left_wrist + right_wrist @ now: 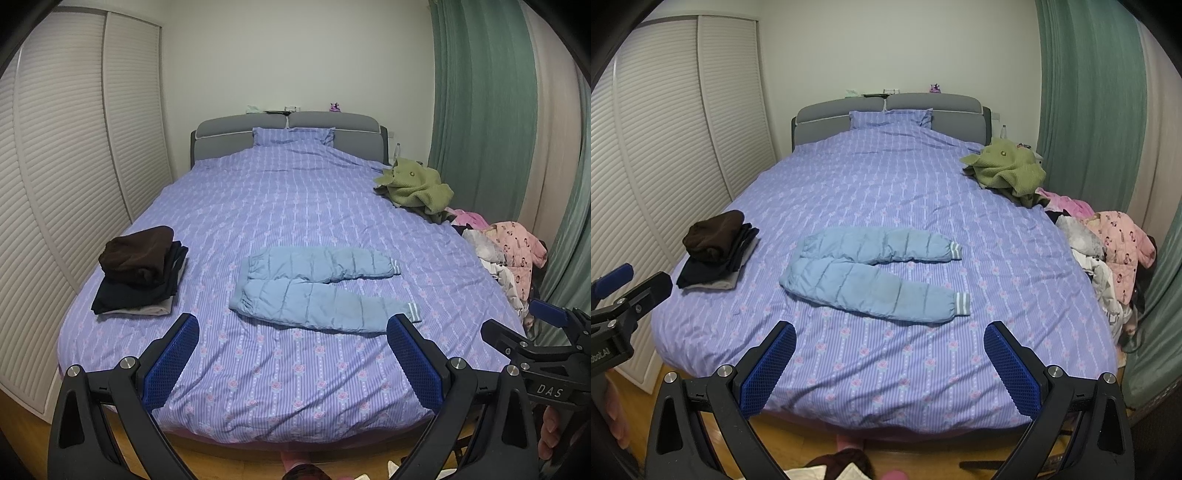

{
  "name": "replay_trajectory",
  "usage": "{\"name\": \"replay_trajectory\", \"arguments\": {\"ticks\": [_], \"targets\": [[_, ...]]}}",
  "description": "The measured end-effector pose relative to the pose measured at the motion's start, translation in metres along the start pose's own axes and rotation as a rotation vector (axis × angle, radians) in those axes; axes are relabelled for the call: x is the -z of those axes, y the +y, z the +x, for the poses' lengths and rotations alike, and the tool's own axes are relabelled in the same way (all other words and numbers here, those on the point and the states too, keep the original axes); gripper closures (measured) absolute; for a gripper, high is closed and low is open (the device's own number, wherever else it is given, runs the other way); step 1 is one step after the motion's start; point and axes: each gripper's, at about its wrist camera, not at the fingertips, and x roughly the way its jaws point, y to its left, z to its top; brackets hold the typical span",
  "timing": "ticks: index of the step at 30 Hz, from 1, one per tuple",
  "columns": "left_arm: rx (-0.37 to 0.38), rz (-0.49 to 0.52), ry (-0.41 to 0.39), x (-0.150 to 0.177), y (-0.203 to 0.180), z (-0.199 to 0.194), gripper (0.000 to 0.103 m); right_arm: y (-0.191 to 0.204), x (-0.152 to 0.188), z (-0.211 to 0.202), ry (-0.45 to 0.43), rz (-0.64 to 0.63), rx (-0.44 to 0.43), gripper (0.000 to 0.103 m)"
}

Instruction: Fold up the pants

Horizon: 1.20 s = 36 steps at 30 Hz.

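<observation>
A pair of light blue padded pants (pixel 314 284) lies flat on the purple striped bedspread (pixel 295 206), waistband to the left, both legs spread toward the right with striped cuffs. It also shows in the right wrist view (pixel 875 273). My left gripper (pixel 293 332) is open and empty, held above the foot of the bed, short of the pants. My right gripper (pixel 890 339) is open and empty, also near the foot of the bed. The right gripper shows at the right edge of the left wrist view (pixel 535 332).
A stack of folded dark clothes (pixel 142 269) sits on the bed's left side. A green garment (pixel 413 184) and a heap of pink and white clothes (pixel 506 251) lie along the right edge. Louvred wardrobe doors (pixel 74 147) stand left, green curtains (pixel 480 92) right.
</observation>
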Motion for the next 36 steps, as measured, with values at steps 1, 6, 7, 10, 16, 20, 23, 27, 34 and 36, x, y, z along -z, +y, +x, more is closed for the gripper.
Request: {"name": "replay_trajectory", "arguments": {"ticks": [1,6,7,10,16,20,23,27,34,36], "targets": [[-0.001,0.002,0.000,-0.001,0.000,0.001,0.000,0.000,0.001,0.002,0.002,0.000,0.000,0.000],[-0.014,0.006,0.014,-0.004,0.003,0.012,0.000,0.002,0.001,0.014,0.024,0.006,-0.003,0.000],[-0.016,0.005,0.020,-0.003,0.004,0.015,0.000,0.003,0.002,0.017,0.029,0.008,-0.004,0.000],[-0.031,0.011,0.046,-0.002,0.009,0.026,0.000,0.004,0.003,0.029,0.055,0.015,-0.004,0.000],[-0.067,0.014,0.136,0.006,0.026,0.071,0.000,0.012,0.007,0.068,0.119,0.031,-0.015,0.000],[-0.070,0.020,0.186,0.006,0.041,0.106,0.000,0.015,0.008,0.103,0.171,0.066,-0.024,0.000],[-0.055,0.009,0.219,0.003,0.054,0.134,0.000,0.019,0.007,0.132,0.205,0.104,-0.022,0.000],[-0.043,0.029,0.258,-0.004,0.070,0.182,0.000,0.023,0.001,0.175,0.254,0.157,-0.006,0.000],[0.016,0.005,0.362,-0.012,0.092,0.262,0.000,0.025,-0.007,0.236,0.310,0.203,0.047,0.000],[0.035,-0.002,0.405,-0.011,0.093,0.282,0.001,0.020,-0.005,0.252,0.329,0.212,0.071,0.000]]}}
